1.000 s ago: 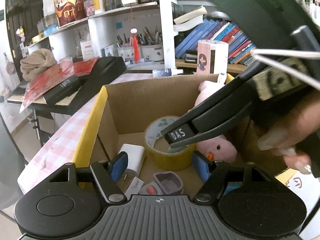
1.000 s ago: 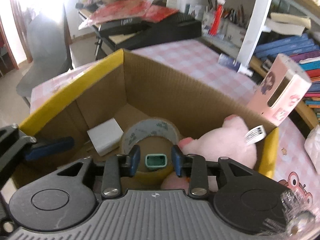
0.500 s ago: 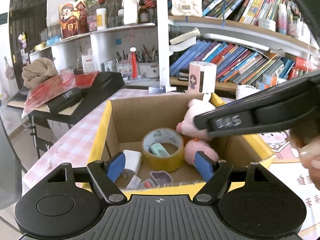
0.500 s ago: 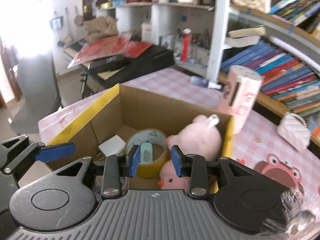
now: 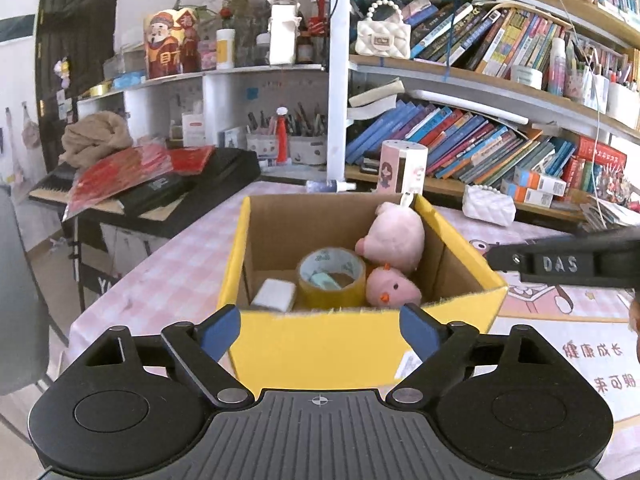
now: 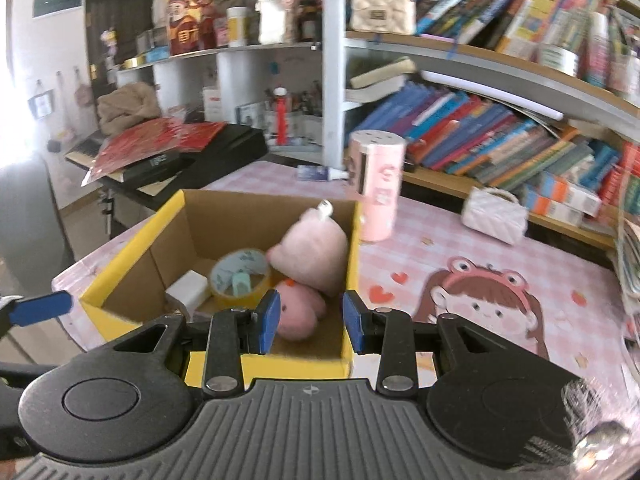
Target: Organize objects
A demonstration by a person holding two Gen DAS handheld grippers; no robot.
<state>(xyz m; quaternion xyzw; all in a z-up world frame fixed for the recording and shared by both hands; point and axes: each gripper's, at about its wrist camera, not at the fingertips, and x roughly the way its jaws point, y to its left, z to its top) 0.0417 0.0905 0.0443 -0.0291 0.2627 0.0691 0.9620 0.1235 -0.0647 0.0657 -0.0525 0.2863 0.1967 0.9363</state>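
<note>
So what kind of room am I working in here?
Probably a home study or child's room: packed bookshelves, pen cups on a shelf, a keyboard beside the pink checked table.

matt cardboard box (image 5: 360,344), fuzzy cloth plush (image 5: 394,236), glossy tape (image 5: 332,280)

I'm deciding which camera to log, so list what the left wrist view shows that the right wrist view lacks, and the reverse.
Left wrist only: the right hand-held gripper's black finger marked DAS.
Right wrist only: the cartoon girl with a frog headband printed on the pink tablecloth.
Both: the yellow cardboard box holding a yellow tape roll, pink plush toys and a white block.
</note>
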